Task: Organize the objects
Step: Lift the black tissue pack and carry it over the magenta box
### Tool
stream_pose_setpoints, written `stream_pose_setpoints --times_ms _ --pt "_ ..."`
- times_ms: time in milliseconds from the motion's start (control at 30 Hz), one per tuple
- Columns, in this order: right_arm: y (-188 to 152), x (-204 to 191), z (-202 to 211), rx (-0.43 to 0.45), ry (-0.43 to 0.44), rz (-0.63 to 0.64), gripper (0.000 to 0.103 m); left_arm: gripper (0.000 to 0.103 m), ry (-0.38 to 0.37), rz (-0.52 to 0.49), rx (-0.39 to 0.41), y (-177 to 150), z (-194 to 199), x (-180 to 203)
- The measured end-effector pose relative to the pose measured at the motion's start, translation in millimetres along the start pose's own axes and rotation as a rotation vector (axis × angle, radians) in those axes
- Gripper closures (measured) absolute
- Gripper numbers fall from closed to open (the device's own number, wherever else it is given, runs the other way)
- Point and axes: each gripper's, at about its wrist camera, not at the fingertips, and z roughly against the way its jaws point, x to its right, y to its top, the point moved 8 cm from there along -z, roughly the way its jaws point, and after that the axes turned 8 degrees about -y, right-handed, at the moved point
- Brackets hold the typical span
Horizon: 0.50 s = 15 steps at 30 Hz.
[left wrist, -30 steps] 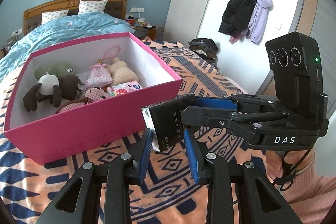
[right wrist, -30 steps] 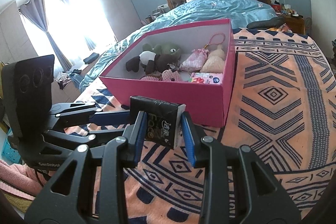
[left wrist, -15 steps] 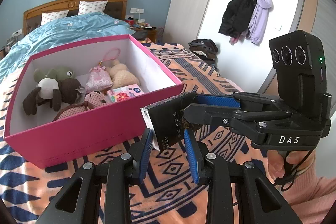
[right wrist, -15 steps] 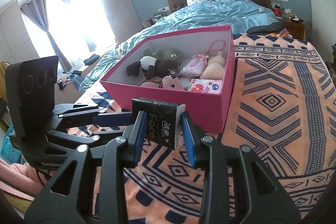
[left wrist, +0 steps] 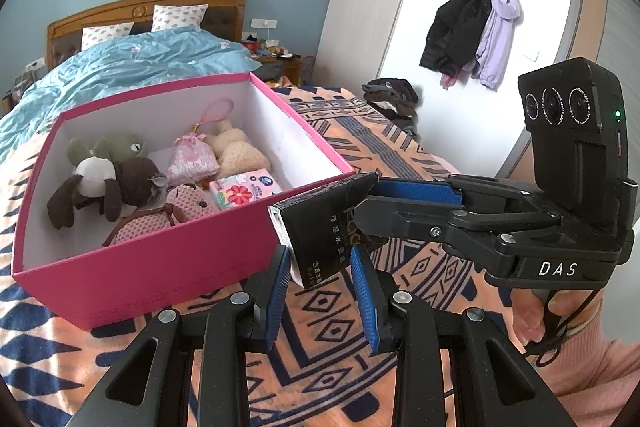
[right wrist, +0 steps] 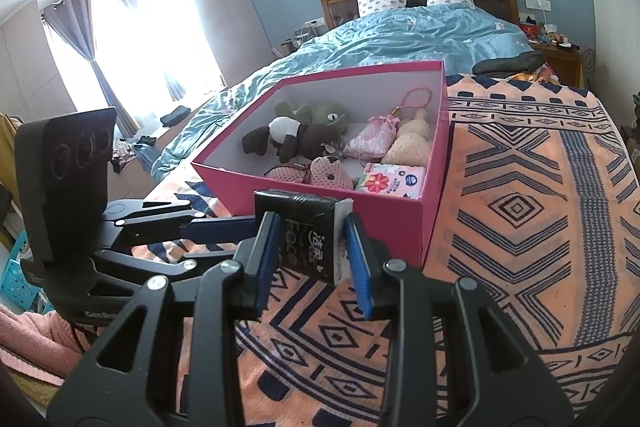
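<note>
A black tissue pack hangs in the air just in front of the near corner of a pink box, above the patterned bedspread. My left gripper and my right gripper are both shut on it, at right angles. The pack also shows in the right wrist view. The pink box holds plush toys, a pink pouch and a floral tissue pack.
The box stands on an orange and navy patterned blanket on a bed with a blue duvet. Coats hang on the wall at the right. A blue basket sits on the floor at the left.
Both grippers have lifted the black pack a little higher and closer to the box's near corner. The grips on it are unchanged.
</note>
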Motion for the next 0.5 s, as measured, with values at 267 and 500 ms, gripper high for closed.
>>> stream_pose_setpoints --times_ms 267,500 --pt "1.9 0.8 0.3 0.004 -0.002 0.003 0.066 0.072 0.002 -0.002 0.004 2.5 -0.8 -1.3" --pt "3.5 1.3 -0.5 0.005 -0.002 0.003 0.066 0.072 0.004 -0.005 0.006 4.5 -1.2 -2.0"
